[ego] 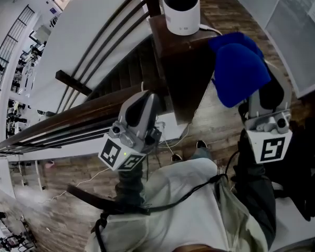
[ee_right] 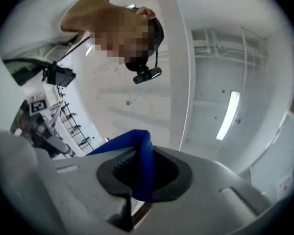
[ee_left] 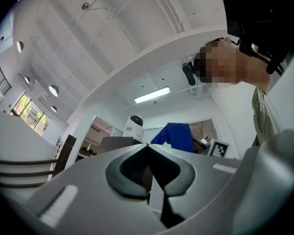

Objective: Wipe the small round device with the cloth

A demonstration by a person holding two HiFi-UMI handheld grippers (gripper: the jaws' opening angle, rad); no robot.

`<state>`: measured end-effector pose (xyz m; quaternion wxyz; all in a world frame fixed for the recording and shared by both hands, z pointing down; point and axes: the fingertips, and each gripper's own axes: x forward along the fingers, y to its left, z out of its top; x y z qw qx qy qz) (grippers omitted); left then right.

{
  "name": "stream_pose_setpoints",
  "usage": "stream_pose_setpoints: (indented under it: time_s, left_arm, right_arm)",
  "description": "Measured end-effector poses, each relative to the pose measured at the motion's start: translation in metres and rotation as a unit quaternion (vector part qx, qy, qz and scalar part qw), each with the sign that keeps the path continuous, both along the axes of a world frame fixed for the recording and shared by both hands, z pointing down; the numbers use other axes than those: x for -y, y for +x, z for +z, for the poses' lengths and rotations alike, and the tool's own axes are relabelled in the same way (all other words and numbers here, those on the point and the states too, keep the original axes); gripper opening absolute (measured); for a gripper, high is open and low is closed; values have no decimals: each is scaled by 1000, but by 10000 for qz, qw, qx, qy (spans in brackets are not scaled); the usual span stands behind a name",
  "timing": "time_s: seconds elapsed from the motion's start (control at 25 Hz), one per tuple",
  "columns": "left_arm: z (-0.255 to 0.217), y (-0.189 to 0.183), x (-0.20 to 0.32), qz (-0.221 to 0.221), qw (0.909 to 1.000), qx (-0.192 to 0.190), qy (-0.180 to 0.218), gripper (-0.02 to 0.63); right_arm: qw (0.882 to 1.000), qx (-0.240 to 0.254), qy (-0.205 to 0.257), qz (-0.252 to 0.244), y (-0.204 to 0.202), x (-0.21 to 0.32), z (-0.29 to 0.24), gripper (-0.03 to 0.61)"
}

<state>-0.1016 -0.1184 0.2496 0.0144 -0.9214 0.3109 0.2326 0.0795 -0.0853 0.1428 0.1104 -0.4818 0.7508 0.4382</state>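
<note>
The small round device (ego: 181, 9), white with a black domed top, stands on a dark wooden post (ego: 185, 67). It also shows far off in the left gripper view as the device (ee_left: 134, 128). A blue cloth (ego: 237, 70) hangs bunched just right of the post, below the device. My right gripper (ego: 258, 97) is shut on it, and the cloth (ee_right: 145, 166) runs between its jaws. My left gripper (ego: 146, 100) is lower left of the post, beside the handrail. Its jaws are pressed together with nothing in them, as the left gripper (ee_left: 148, 147) shows.
A dark wooden handrail (ego: 68, 117) runs left from the post over a stairwell. A white cable (ego: 212, 30) leaves the device to the right. Wood flooring (ego: 210, 114) and the person's shoes (ego: 189, 150) lie below. A white panel (ego: 304, 30) stands at right.
</note>
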Motion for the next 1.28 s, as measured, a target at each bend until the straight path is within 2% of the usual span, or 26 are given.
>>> stream_pose_setpoints:
  time_s: [0.08,0.16,0.28,0.4,0.52,0.64,0.8,0.96,1.04,1.2,1.28]
  left_arm:
    - [0,6,2,-28,10000,-41,-17,5]
    - [1,2,3,-80,9999,-81,-19,5]
    - [-1,-1,8,-137,9999,-85,30,5]
    - [-23,4,12,-265,9993,-43,269,5]
    - [-54,-1,22,-450,9977,14,501,5]
    - [-76,-2,39,-545,9969,69,555,5]
    - [-90,-1,48,-602,9957,176,682,5]
    - [-91,0,47,-628,9956,127,679,5]
    - [-90,-1,47,-651,9958,44,649,5]
    - [-88,-2,45,-655,9959,-31,618,5]
    - [-89,-3,43,-656,9958,-47,642,5]
  right_arm:
    - [9978,-369,451,321,4,21,-43,46]
    - [9940,-657,748,449,-10,43,-74,46]
    - [9896,-1002,952,402,-40,74,-96,46]
    - [9840,-1409,1022,391,-60,93,-99,46]
    - [9742,-1972,962,534,-80,106,-83,46]
    - [9549,-2665,999,850,-93,118,-50,46]
    - [9355,-3102,1203,1190,-99,112,-17,46]
    - [9226,-3669,763,917,-99,101,23,46]
    - [9277,-3596,746,678,-98,94,17,46]
    - [9617,-2385,1152,698,-73,100,-64,46]
    - [9754,-1917,938,551,-64,122,-94,46]
